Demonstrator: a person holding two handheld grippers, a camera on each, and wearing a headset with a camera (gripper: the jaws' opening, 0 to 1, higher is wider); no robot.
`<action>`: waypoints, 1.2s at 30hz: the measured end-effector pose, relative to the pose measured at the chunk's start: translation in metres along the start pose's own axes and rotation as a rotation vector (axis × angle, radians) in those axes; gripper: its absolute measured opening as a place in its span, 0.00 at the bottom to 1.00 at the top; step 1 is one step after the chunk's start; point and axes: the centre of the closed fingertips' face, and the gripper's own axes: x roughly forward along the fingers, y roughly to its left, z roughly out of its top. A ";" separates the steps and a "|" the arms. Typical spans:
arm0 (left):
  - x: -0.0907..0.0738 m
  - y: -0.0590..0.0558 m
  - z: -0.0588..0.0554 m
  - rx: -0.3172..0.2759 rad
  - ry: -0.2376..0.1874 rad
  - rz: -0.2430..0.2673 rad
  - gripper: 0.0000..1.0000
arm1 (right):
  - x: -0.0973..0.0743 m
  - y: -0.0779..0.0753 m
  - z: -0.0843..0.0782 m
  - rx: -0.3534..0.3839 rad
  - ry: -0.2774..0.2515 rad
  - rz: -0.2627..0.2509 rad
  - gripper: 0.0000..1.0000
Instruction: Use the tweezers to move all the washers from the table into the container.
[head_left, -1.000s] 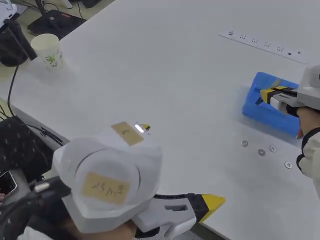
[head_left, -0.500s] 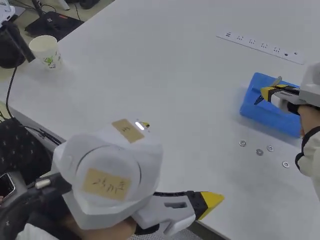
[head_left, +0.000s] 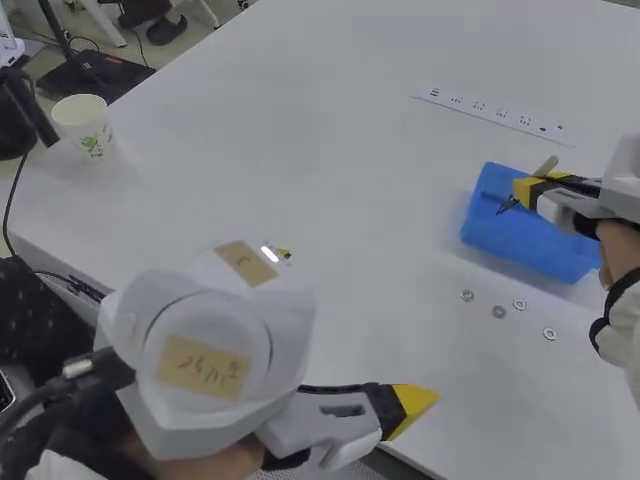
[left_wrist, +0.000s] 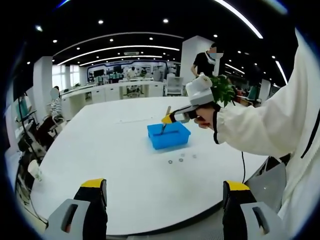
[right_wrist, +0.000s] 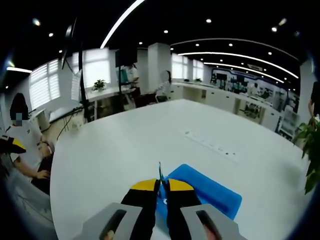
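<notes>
Tweezers (right_wrist: 160, 171) are pinched tight between the jaws of the right tongs (right_wrist: 161, 185), which are pressed together on them. The thin metal points stick out past the yellow tips of the jaws and point down at the blue container (right_wrist: 210, 194). In the head view the points of the tweezers are over the container, and in the left gripper view they dip down toward it from above. I cannot tell if a washer is held in the points. A hand (left_wrist: 205, 118) with a white sleeve holds the right tongs up above the table (head_left: 300, 150). Four washers (head_left: 498, 312) lie flat on the table just beside the container, on the side closer to the person. They are small and silver, set in a loose row, apart from each other. The left tongs (left_wrist: 162, 200) are spread wide with nothing between the jaws. They hang over the near edge of the table, well apart from the container and the washers. Farther back on the table, behind the container, lies a long white power strip (head_left: 495, 112). A paper cup (head_left: 82, 125) stands upright far off to the left, near the table's edge.
</notes>
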 end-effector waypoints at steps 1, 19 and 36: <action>-0.001 0.000 0.001 0.002 -0.003 0.002 0.99 | -0.002 0.002 0.001 -0.004 -0.003 0.003 0.03; -0.007 -0.002 0.001 0.011 -0.009 0.018 0.99 | -0.024 0.034 -0.014 -0.002 0.008 0.057 0.03; -0.005 -0.002 -0.002 0.023 0.007 0.016 0.99 | -0.024 0.049 -0.055 0.053 0.074 0.070 0.03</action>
